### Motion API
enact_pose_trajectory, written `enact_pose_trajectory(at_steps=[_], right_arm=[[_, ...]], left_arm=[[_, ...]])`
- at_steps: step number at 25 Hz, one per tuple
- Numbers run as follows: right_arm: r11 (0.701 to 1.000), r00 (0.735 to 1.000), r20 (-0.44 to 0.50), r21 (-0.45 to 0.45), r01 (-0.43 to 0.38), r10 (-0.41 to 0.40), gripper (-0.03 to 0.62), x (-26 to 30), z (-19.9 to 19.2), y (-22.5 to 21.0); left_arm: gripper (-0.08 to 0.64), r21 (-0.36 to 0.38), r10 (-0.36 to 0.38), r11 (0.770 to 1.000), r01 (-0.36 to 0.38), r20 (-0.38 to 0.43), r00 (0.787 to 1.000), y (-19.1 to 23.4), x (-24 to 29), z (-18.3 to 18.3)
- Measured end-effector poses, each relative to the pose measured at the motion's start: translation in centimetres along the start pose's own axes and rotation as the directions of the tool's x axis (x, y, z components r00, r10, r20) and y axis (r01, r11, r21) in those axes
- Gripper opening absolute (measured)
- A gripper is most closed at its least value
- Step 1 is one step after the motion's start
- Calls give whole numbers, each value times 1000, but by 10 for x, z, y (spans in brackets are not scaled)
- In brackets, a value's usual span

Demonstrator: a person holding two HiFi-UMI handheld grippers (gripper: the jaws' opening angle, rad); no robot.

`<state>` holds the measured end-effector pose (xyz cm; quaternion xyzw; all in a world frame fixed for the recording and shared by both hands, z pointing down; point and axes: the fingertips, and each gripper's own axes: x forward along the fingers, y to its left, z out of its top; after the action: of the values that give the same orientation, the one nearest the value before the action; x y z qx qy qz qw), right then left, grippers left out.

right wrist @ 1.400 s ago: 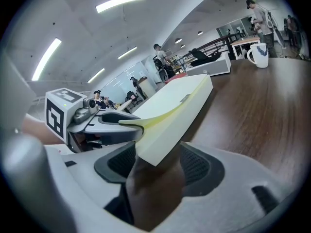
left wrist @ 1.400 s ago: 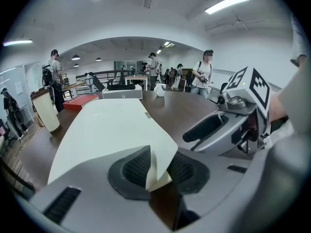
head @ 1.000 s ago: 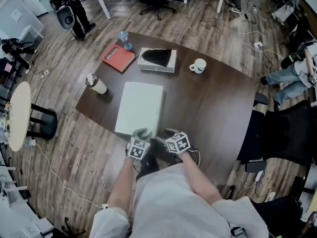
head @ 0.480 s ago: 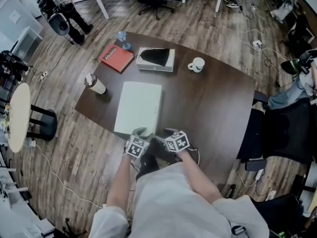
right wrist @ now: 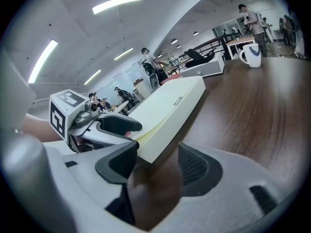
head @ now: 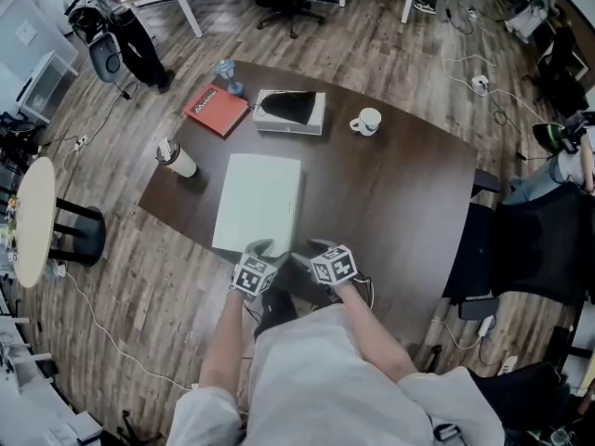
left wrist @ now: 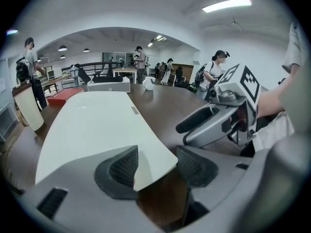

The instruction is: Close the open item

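Bright, even indoor light from overhead ceiling strips [right wrist: 118, 3], blown out to white in both gripper views. Strong fisheye bend there w/ black corners (straight beams curve into arches). Foreground close to the lens is soft; bkgd fairly sharp. Head view is a bit dimmer, shadows soft, edges stretched. White box [head: 257, 203] nearly washed out; dark table [head: 409, 193] carries a faint sheen.

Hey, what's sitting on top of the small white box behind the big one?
A black object lies on the small white box; its inside is hidden.
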<state>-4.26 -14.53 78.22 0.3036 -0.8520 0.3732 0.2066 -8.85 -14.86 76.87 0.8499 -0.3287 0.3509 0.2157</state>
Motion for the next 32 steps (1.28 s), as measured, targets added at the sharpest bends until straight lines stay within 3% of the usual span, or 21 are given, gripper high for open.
enact_pose_trajectory(at_steps=[3, 8, 12, 15, 21, 24, 29, 32], right_arm=[[1000, 1000, -3, -1, -1, 1, 265, 1, -2, 2], [1000, 1000, -3, -3, -5, 5, 265, 0, -1, 2], [1000, 1000, 0, -5, 3, -3, 265, -2, -2, 0], [1000, 1000, 10, -8, 8, -8, 265, -5, 1, 0], [999, 999, 34, -50, 18, -17, 262, -8, 14, 5], [997, 999, 33, -74, 16, -14, 262, -6, 17, 10], [994, 998, 55, -112, 16, -9, 262, -11, 26, 18], [992, 997, 74, -119, 27, -18, 261, -12, 32, 18]], left_arm=[[235, -6, 0, 1000, 0, 8, 1000, 0, -1, -1], [214, -148, -13, 989, 22, 62, 998, 9, -4, 7], [198, -167, 0, 986, 14, 81, 997, 10, -5, 6], [198, -225, 9, 974, 17, 112, 994, 13, -10, 10], [198, -340, 124, 939, -52, 192, 974, 32, -35, 15], [198, -417, 181, 906, -76, 220, 959, 43, -48, 4], [198, -572, 309, 813, -107, 269, 912, 59, -82, -5], [198, -596, 357, 791, -134, 273, 893, 65, -98, -4]])
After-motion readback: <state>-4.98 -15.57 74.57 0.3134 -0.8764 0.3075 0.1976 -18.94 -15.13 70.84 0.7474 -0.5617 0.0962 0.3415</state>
